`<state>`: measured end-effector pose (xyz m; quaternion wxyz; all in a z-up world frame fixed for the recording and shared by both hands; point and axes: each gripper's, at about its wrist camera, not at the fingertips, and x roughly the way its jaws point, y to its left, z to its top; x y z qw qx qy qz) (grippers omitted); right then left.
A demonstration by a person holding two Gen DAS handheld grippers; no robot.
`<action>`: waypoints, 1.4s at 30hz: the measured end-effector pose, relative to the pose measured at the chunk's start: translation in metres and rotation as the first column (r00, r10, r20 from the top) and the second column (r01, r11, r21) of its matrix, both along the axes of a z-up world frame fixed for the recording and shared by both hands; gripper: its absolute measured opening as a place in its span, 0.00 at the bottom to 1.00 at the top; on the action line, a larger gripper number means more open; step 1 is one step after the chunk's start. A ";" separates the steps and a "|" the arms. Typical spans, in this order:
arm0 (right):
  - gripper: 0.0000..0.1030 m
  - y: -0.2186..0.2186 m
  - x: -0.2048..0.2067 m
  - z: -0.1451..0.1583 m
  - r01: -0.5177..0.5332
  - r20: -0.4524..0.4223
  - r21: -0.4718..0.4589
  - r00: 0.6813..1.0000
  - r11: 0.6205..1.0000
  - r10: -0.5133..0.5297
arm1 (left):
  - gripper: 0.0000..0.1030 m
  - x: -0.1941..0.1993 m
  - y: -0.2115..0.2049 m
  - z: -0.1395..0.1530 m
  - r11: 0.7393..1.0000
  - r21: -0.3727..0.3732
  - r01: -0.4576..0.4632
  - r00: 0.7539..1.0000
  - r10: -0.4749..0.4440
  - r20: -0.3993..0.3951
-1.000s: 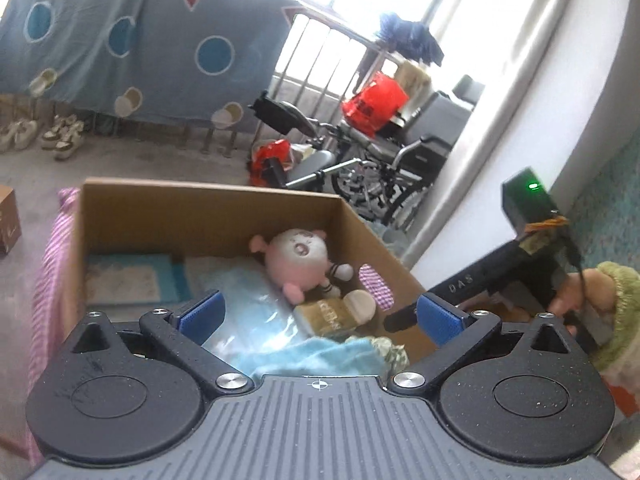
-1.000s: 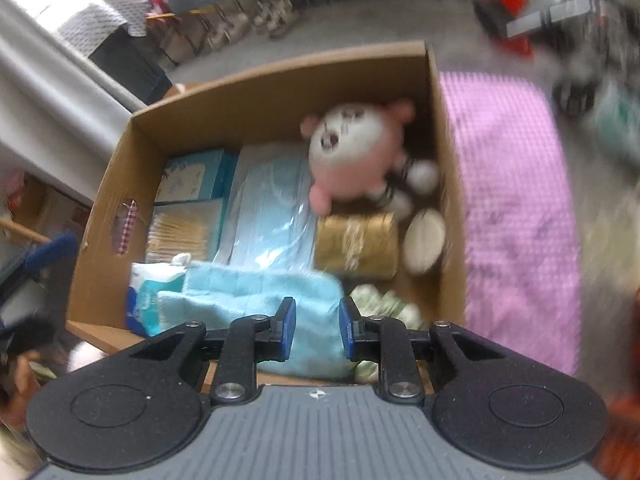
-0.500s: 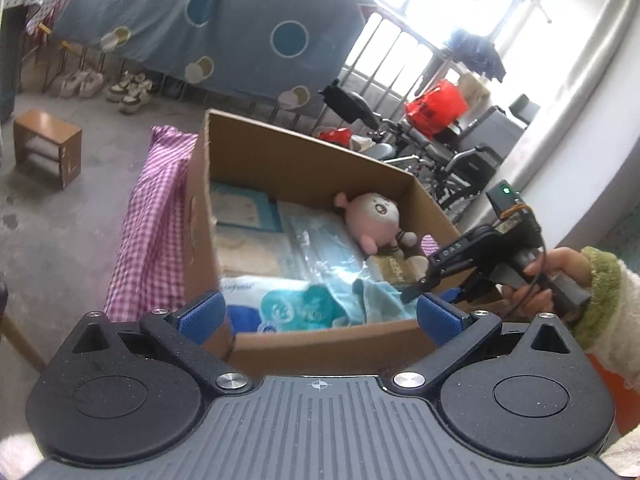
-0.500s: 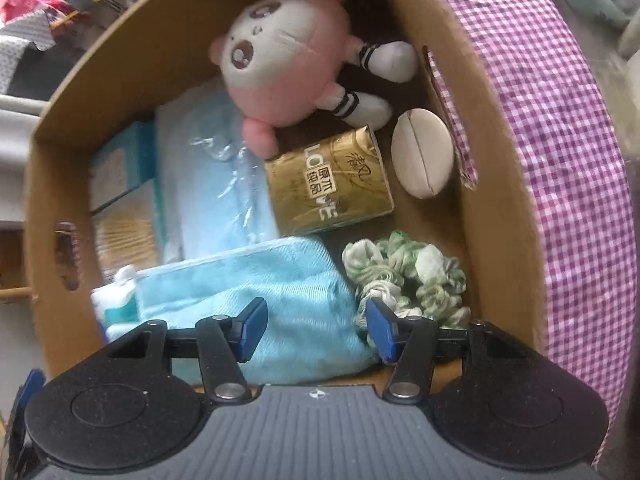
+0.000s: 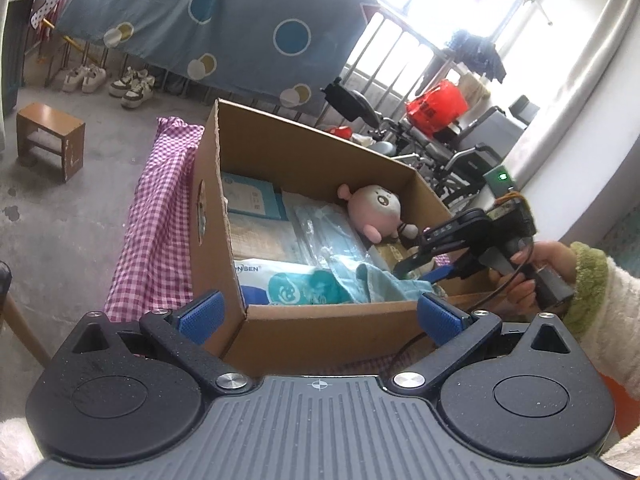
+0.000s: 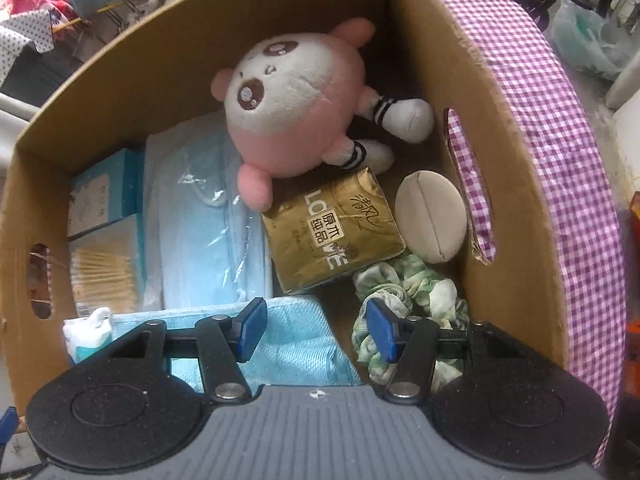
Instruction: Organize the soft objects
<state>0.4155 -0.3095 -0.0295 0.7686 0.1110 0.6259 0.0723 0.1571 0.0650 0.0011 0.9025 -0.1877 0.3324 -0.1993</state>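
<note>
A cardboard box (image 5: 320, 332) sits on purple checked cloth (image 5: 156, 216). Inside it lie a pink plush (image 6: 288, 108), a gold tissue pack (image 6: 332, 236), a beige puff (image 6: 432, 216), a green-white scrunchie (image 6: 412, 288), a folded blue towel (image 6: 296, 344) and a bag of blue masks (image 6: 204, 232). My right gripper (image 6: 316, 328) points down into the box, open, with one finger over the towel and the other over the scrunchie; nothing is pressed between them. It also shows in the left wrist view as the right gripper (image 5: 420, 272). My left gripper (image 5: 319, 314) stands wide open outside the near wall, holding nothing.
A wet-wipes pack (image 5: 288, 284) and a cotton-swab box (image 6: 104, 272) fill the box's left side. A hand in a green-cuffed sleeve (image 5: 580, 280) holds the right gripper. A wooden stool (image 5: 50, 140), shoes (image 5: 132, 88) and a wheelchair (image 5: 440, 152) stand on the floor beyond.
My right gripper has sunk deeper into the box and its jaws have gone from nearly shut to open. My left gripper has drawn back from over the box to outside its near wall.
</note>
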 end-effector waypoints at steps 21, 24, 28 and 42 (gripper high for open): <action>0.82 -0.103 -0.284 0.148 0.016 0.632 0.279 0.750 0.960 -0.196 | 1.00 -0.041 -0.024 0.020 0.995 0.094 0.035 0.999 -0.037 0.020; 0.88 -0.108 -0.312 0.130 0.009 0.620 0.325 0.753 0.946 -0.220 | 1.00 -0.045 -0.034 0.014 0.987 0.144 0.067 0.998 -0.066 -0.010; 0.88 -0.099 -0.320 0.088 -0.001 0.549 0.388 0.804 0.922 -0.230 | 1.00 -0.049 -0.054 -0.003 0.960 0.258 0.111 0.993 -0.095 -0.075; 0.60 0.030 -0.247 -0.003 -0.183 0.442 0.296 0.896 0.938 0.035 | 0.93 -0.056 -0.111 -0.059 0.845 0.525 0.098 0.994 -0.109 -0.011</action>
